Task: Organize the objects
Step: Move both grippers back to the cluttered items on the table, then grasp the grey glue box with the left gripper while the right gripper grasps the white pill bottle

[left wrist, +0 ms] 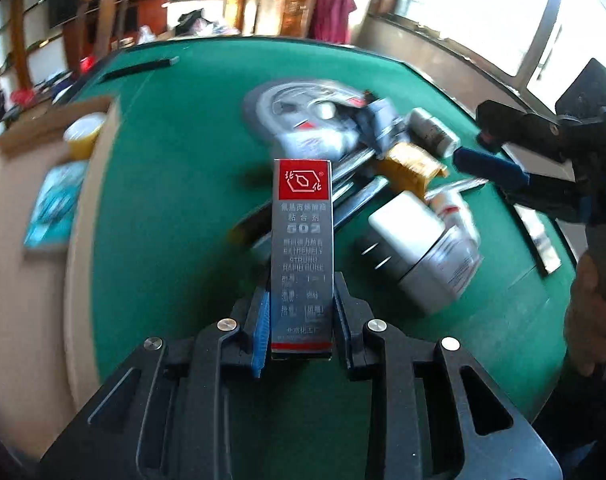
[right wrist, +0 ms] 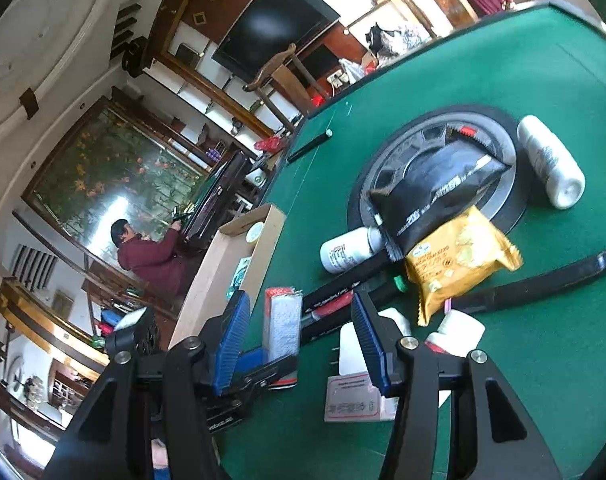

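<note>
My left gripper (left wrist: 301, 308) is shut on a tall silver and red glue box (left wrist: 303, 240), pads pressed on its lower sides, holding it upright over the green table (left wrist: 163, 200). In the right wrist view the same glue box (right wrist: 283, 320) stands in the left gripper (right wrist: 263, 368), just beyond my right gripper (right wrist: 301, 304). The right gripper is open, its blue pads (right wrist: 231, 332) wide apart and touching nothing. It shows at the right edge of the left wrist view as the right gripper (left wrist: 479, 144).
A cardboard box (left wrist: 31, 240) at the table's left edge holds a yellow cup (left wrist: 85, 136) and a teal packet (left wrist: 57, 204). A pile lies mid-table: black pouch (right wrist: 435, 188), yellow snack packet (right wrist: 459, 260), white bottles (right wrist: 551, 164), a white adapter (left wrist: 407, 236), black bars (right wrist: 543, 280). A person sits far back.
</note>
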Demonstrator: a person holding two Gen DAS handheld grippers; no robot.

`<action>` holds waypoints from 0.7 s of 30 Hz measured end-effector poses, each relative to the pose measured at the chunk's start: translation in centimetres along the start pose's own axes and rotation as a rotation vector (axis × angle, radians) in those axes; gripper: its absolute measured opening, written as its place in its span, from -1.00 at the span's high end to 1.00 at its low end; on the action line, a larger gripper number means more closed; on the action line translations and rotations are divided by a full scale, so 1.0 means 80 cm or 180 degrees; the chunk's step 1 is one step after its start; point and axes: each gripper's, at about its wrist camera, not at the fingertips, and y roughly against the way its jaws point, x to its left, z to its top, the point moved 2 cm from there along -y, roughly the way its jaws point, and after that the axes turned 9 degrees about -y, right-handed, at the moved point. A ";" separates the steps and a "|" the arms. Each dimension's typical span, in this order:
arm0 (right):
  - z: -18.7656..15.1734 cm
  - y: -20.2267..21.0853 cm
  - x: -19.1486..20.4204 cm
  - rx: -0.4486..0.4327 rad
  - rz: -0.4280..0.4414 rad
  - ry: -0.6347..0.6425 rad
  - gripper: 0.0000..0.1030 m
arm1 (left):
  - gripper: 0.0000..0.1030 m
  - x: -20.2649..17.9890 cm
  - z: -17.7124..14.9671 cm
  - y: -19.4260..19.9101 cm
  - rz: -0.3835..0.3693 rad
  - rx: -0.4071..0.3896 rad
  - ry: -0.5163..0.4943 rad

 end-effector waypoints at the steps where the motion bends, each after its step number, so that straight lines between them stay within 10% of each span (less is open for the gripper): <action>1: -0.001 -0.003 -0.002 0.0033 -0.0012 -0.0022 -0.03 | 0.48 0.005 -0.010 0.003 0.0027 0.0041 0.0053; 21: -0.017 0.008 -0.021 -0.0122 -0.0566 0.0104 -0.11 | 0.47 0.025 -0.044 0.021 -0.0274 -0.0063 0.0415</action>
